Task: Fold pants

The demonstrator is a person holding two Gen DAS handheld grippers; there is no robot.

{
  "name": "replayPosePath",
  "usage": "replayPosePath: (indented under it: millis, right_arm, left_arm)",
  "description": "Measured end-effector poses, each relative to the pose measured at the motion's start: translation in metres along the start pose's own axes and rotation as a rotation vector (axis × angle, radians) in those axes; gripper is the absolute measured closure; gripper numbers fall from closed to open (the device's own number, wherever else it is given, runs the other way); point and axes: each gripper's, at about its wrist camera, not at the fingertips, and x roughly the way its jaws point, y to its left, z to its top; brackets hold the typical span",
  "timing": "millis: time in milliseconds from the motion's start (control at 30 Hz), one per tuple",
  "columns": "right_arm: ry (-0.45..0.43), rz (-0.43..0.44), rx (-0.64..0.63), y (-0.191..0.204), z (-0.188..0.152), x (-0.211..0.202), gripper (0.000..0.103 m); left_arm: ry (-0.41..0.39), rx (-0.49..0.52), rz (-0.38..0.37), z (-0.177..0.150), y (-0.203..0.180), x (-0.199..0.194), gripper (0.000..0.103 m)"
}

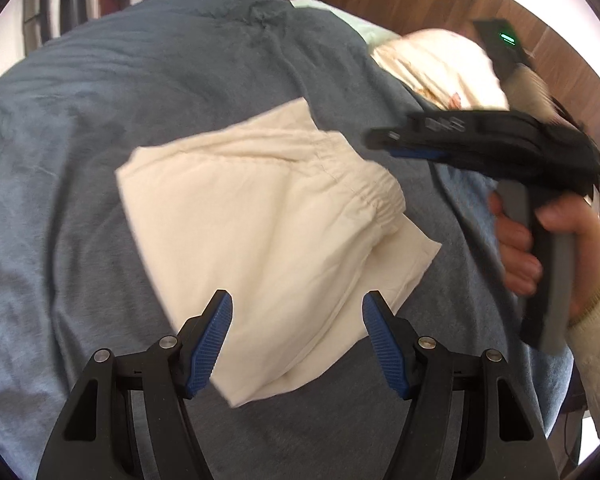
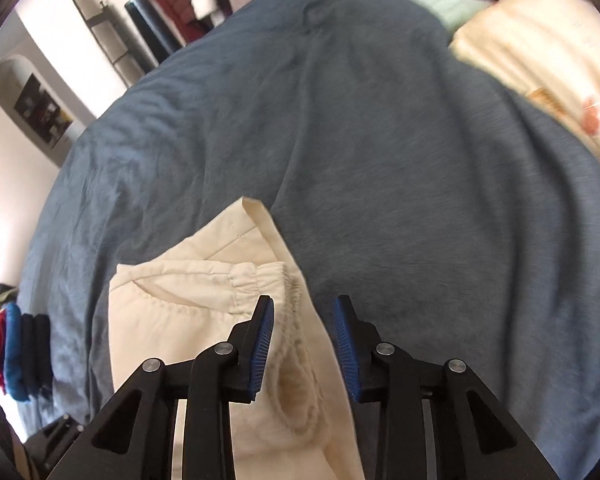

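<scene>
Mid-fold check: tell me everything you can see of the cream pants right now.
The cream pants look like thin woven cotton, folded into a compact, roughly rectangular stack lying flat on the grey-blue bedspread. The gathered elastic waistband and a curved pocket seam show on top. Neither gripper touches them; only the bedspread does.

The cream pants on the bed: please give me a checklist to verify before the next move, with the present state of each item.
1. Cream pants lie in a folded stack on the grey bedcover: ok.
2. Left hand-held gripper is open, nothing between its pads: ok.
3. Right hand-held gripper is open, pads not pressing the cloth: ok.
4. Elastic waistband lies flat: not ok, it is bunched and gapes.
5. Edges of the layers line up: not ok, a lower layer sticks out.
6. Fold is finished: cannot tell.
</scene>
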Motion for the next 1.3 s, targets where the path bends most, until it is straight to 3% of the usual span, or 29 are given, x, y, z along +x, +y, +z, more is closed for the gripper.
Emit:
replayPosePath:
  millis: [133,233,367,500,600,800,1000,1300]
  right_arm:
    - [-0.019,0.030,-0.021,0.009,-0.015,-0.025,0.071]
    - [0.028,0.045,-0.041,0.013,-0.028,-0.020,0.071]
    - [0.069,0.015,-0.050,0.010,-0.038,-0.009,0.071]
    - [0.067,-0.021,-0.048,0.001,-0.043,-0.010,0.061]
    - [0.077,-0.035,-0.055,-0.004,-0.045,-0.005,0.060]
    - [0.094,-0.024,0.039,-0.019,-0.050,0.004,0.050]
    - [0.097,-0.025,0.145,-0.028,-0.057,0.003,0.050]
    - [0.124,-0.056,0.249,-0.030,-0.060,0.006,0.050]
  left_arm:
    - [-0.011,-0.041,0.017,-0.003,0.007,-0.009,0.037]
    - [0.001,-0.060,0.036,-0.003,0.012,-0.004,0.037]
    - [0.011,-0.069,0.049,-0.006,0.015,0.000,0.037]
    - [0.024,-0.072,0.058,-0.007,0.016,0.004,0.037]
    - [0.018,-0.067,0.079,-0.004,0.018,0.005,0.037]
    - [-0.055,-0.148,0.160,0.012,0.048,-0.003,0.037]
    - [-0.097,-0.201,0.230,0.032,0.083,0.008,0.037]
    - [-0.092,-0.202,0.197,0.060,0.103,0.042,0.037]
